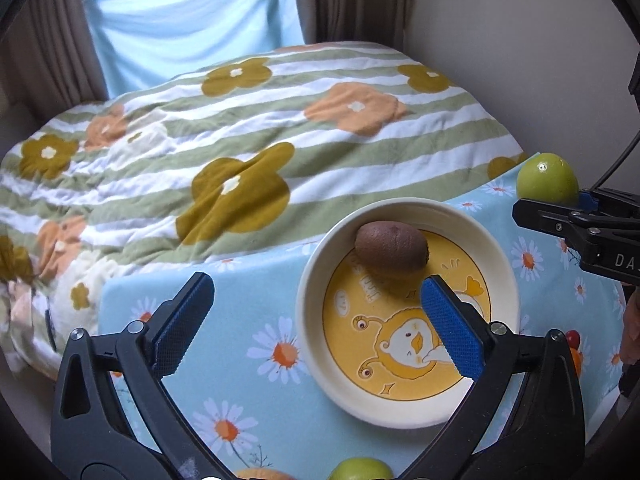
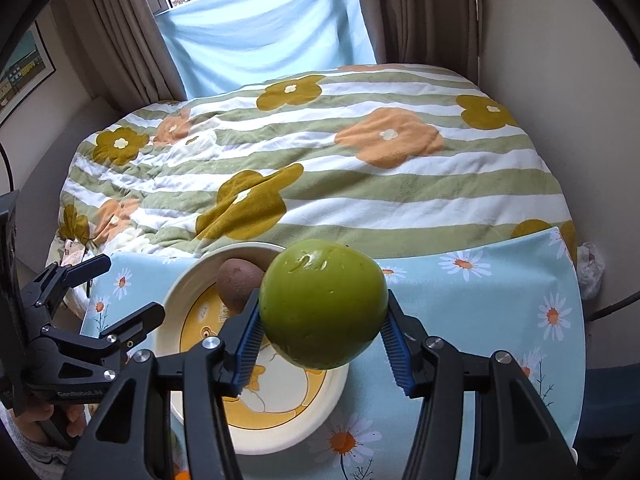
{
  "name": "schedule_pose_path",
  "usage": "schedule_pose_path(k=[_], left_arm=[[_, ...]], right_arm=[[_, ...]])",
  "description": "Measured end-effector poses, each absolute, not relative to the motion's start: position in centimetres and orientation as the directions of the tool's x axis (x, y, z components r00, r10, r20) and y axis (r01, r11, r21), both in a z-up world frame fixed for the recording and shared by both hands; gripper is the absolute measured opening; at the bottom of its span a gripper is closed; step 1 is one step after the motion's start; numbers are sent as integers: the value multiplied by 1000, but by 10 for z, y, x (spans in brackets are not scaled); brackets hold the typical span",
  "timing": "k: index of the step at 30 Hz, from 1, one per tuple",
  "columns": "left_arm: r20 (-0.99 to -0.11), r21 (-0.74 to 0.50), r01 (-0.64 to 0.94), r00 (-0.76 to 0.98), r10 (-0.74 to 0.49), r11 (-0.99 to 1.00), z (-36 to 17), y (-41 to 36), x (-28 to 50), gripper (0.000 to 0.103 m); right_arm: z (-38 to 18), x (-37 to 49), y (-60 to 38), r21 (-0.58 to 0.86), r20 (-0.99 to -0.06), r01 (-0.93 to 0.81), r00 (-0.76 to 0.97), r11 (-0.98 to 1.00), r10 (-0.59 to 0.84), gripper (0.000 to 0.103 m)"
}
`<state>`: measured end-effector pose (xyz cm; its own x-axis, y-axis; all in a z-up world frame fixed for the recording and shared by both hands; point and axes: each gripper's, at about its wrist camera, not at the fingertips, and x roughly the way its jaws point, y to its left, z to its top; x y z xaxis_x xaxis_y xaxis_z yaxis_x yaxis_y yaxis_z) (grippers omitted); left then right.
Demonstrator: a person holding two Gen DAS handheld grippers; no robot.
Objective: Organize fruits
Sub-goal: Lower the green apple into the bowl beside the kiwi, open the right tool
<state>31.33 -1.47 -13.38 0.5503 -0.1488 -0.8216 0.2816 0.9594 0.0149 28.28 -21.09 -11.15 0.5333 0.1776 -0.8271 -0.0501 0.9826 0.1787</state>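
Note:
A cream bowl (image 1: pixel 508 280) with a yellow cartoon bottom sits on a blue daisy cloth. A brown kiwi (image 1: pixel 390 249) lies in it at the far side. My left gripper (image 1: pixel 316 320) is open and empty, low over the bowl's near-left rim. My right gripper (image 2: pixel 322 330) is shut on a green apple (image 2: pixel 322 304), held above the bowl's right part (image 2: pixel 200 276); the kiwi (image 2: pixel 238 284) shows behind it. In the left wrist view the apple (image 1: pixel 547 179) and right gripper (image 1: pixel 568 216) are at the far right.
A second green fruit (image 1: pixel 360 471) and an orange one (image 1: pixel 256 474) lie at the near edge of the cloth (image 1: pixel 248 288). Small red fruit (image 1: pixel 573 337) sits at the right. A flowered striped quilt (image 1: pixel 260 128) covers the bed behind.

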Motion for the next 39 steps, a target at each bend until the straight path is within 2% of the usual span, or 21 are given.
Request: schedule_pose_path(k=[10,23,24,26,27,39], left_arm=[[-822,-24,140,561,-99,990,-126,33,278,103],[-838,-50,66,541,-77,997,-141,47,260,103],[-837,-50,64,542,-77,997,-140,47,259,103],[-834,-51,61,546,-76,997,-138,47,256,103],[-832,-51,60,549,-75,997,-137,47,254,103],[-799,-32,53,598,-57,998,-110,43,229,103]], right_arm=[[-147,296,-175,149,-854,-194,470,970,225,51],[-178,298,-165,98,-880,-218,436,971,186,51],[-177,298,-165,95,-879,-216,440,972,184,54],[-170,296,-167,108,-862,-209,467,972,196,79],[-166,294,-169,120,-851,-205,483,971,207,102],[-131,274,-174,122,-814,-206,538,971,216,103]])
